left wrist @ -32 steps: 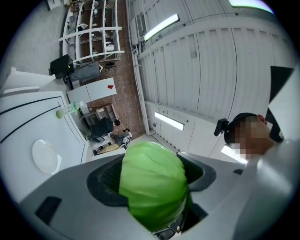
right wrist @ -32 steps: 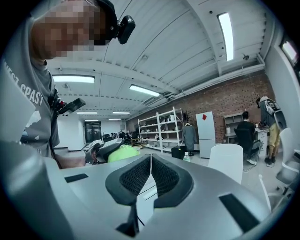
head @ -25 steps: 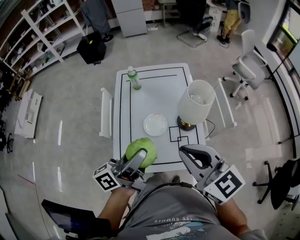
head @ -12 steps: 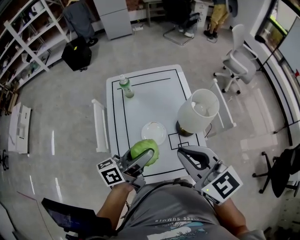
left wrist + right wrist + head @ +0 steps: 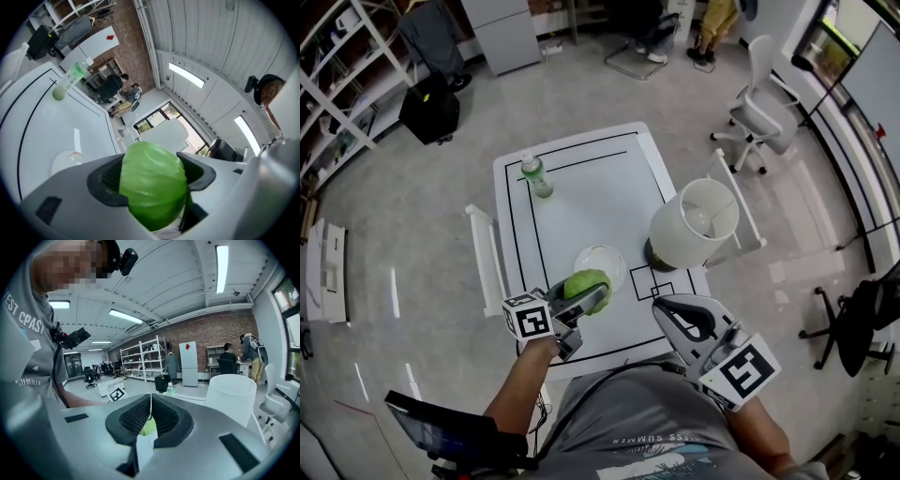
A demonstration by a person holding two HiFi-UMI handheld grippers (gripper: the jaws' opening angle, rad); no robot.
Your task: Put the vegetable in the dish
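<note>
Green cabbage (image 5: 584, 283) pinched in your left gripper (image 5: 581, 298), near the white dish's (image 5: 605, 253) rim, your right gripper (image 5: 150, 414) pressed together, empty.

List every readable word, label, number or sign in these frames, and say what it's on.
"ESS SUMMER": print on the person's grey shirt, head view; the start is cut off.
"EST CPAST" and "UMMER": same shirt, right gripper view; cut off, letters uncertain.
Bottle label: too small to read.
Marker cubes: black square patterns, no letters.
Red diamond sign on the white cabinet: no words legible.
</note>
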